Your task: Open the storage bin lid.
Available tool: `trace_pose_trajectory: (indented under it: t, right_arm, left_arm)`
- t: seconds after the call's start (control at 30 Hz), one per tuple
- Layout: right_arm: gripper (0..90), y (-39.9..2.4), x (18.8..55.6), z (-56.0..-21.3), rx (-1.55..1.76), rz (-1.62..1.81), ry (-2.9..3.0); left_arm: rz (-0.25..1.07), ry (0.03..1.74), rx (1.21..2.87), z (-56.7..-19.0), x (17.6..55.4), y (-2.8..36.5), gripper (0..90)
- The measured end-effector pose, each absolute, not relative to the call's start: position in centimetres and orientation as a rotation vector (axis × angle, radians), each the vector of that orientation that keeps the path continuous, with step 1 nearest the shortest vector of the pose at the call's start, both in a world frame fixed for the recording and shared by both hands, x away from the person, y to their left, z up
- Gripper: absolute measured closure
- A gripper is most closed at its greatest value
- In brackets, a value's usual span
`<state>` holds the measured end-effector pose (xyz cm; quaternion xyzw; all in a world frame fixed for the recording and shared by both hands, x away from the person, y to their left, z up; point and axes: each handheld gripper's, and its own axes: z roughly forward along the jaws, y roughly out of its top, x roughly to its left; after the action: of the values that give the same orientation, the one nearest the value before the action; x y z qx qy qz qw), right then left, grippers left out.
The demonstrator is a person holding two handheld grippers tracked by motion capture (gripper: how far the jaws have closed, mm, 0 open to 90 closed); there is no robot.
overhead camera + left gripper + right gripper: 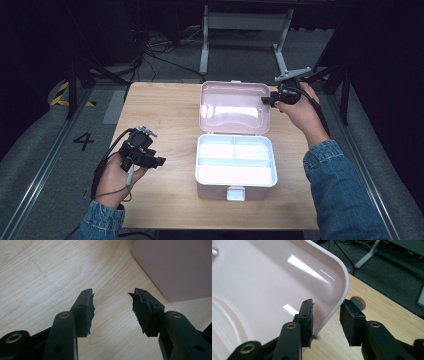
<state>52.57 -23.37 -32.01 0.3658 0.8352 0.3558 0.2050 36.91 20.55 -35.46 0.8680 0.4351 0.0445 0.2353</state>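
A pale pink plastic box sits near the middle of the wooden worktop, a little toward the person's side, with its lid swung fully back so the glossy inside of the lid faces up. The lid has rounded corners and a shallow curved moulding across it, and it catches the overhead light. The body below it holds a white tray split into compartments, two smaller ones at the far side and one long one at the near side; nothing can be made out lying in any of them. A small white latch hangs at the front wall. The right hand-held gripper is at the lid's right edge, its jaws straddling the rim, one inside the lid and one outside, with a gap at the outer pad, so it is not clamping. The left hand-held gripper hovers over bare worktop left of the box, jaws spread with nothing between them.
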Motion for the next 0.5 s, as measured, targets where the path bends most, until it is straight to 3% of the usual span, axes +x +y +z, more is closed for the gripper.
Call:
trace_pose_trajectory:
  t: [0.5]
  right_arm:
    - [64.1, -23.8, 53.5, -35.9, 1.093, 0.922, 2.393]
  left_arm:
    - [0.125, 1.193, 2.376, -35.4, 36.9, 20.8, 51.5]
